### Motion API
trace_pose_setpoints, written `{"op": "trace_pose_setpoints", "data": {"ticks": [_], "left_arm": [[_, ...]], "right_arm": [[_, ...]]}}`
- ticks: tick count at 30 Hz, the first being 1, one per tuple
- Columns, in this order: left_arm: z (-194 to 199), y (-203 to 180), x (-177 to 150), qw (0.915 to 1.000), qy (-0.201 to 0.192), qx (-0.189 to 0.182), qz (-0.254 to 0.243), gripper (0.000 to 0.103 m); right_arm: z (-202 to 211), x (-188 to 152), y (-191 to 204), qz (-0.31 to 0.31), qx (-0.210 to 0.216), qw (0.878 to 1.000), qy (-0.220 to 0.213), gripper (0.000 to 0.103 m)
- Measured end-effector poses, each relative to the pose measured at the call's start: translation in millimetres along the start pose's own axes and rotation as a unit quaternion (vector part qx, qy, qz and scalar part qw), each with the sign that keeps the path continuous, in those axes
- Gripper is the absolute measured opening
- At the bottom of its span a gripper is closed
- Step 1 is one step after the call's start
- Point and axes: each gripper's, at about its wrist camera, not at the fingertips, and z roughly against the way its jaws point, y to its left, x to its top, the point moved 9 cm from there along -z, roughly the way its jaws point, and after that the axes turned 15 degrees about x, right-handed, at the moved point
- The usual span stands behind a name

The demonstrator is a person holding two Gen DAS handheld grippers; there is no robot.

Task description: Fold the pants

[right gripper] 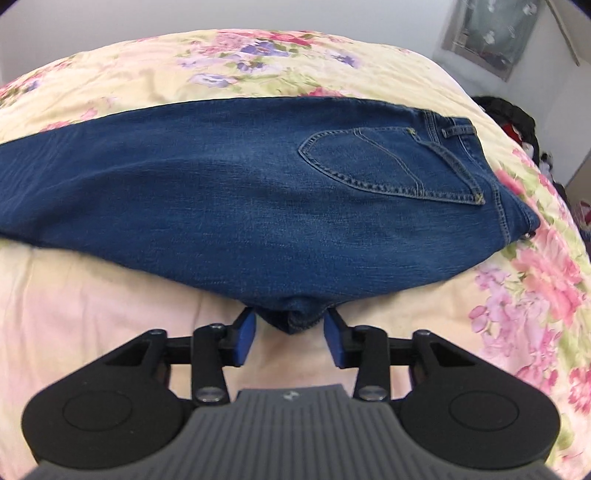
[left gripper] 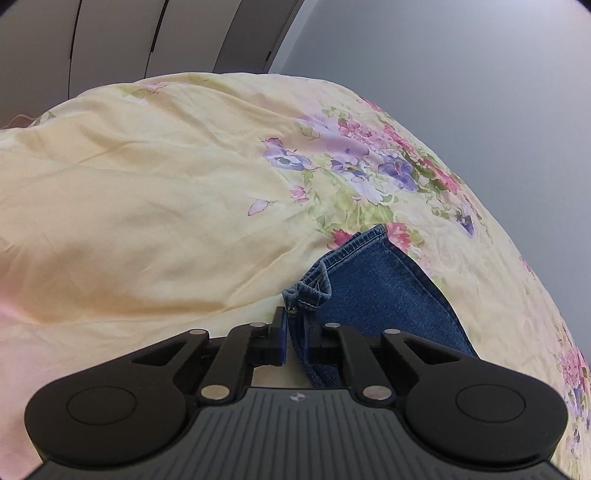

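Left wrist: left gripper [left gripper: 294, 332] pinches jeans [left gripper: 369, 291] hem; right gripper [right gripper: 289, 334] spread around crotch edge.

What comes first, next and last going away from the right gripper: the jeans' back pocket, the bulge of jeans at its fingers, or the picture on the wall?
In the right wrist view, from the right gripper:
1. Bulge of jeans, between the fingers.
2. Back pocket, farther, to the right.
3. Picture, top right on the wall.

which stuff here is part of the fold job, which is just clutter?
Job:
- jeans, lying lengthwise on the bed, back pocket up
- left gripper, fingers closed on a hem
- right gripper, open, at the near edge of the denim

Just there:
- floral bedspread
- dark pile of items beside the bed
- wall picture
- wardrobe doors
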Motion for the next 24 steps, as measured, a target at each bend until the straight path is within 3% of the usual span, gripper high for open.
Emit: {"op": "trace_pose_setpoints", "data": {"ticks": [1,2,5,10,14,16,18,20,24], "left_arm": [[6,-2,5,1.0,-0.003,-0.007,0.0,0.008],[13,-5,11,0.9997,-0.01,-0.02,-0.002,0.008],[28,-12,22,0.998,-0.037,-0.023,-0.046,0.009],[-7,-4,-1,0.9969,-0.011,0.032,-0.071,0.009],[-23,0,-12,0.9956,-0.004,0.05,-0.08,0.009],[-20,-4,-12,0.9919,-0.008,0.06,-0.111,0.014],[-12,-7,-10,0.9838,-0.023,0.084,-0.157,0.029],[-3,-8,-6,0.9793,-0.031,0.092,-0.178,0.031],[16,-11,-1,0.9749,-0.06,0.096,-0.192,0.037]], "right_arm": [[-3,2,-3,-0.008,-0.008,1.0,0.0,0.013],[-1,6,-6,-0.011,-0.018,1.0,-0.003,0.004],[22,19,-11,0.019,-0.024,0.999,-0.027,0.0],[8,-1,-23,0.013,-0.009,1.0,0.018,0.0],[-5,-6,-26,-0.001,0.001,0.999,0.034,0.0],[-1,-6,-29,-0.011,0.023,0.999,0.046,0.002],[10,-4,-33,-0.02,0.04,0.998,0.052,0.007],[26,1,-40,-0.014,0.039,0.998,0.046,0.014],[50,25,-70,-0.002,0.023,1.0,0.005,0.015]]}}
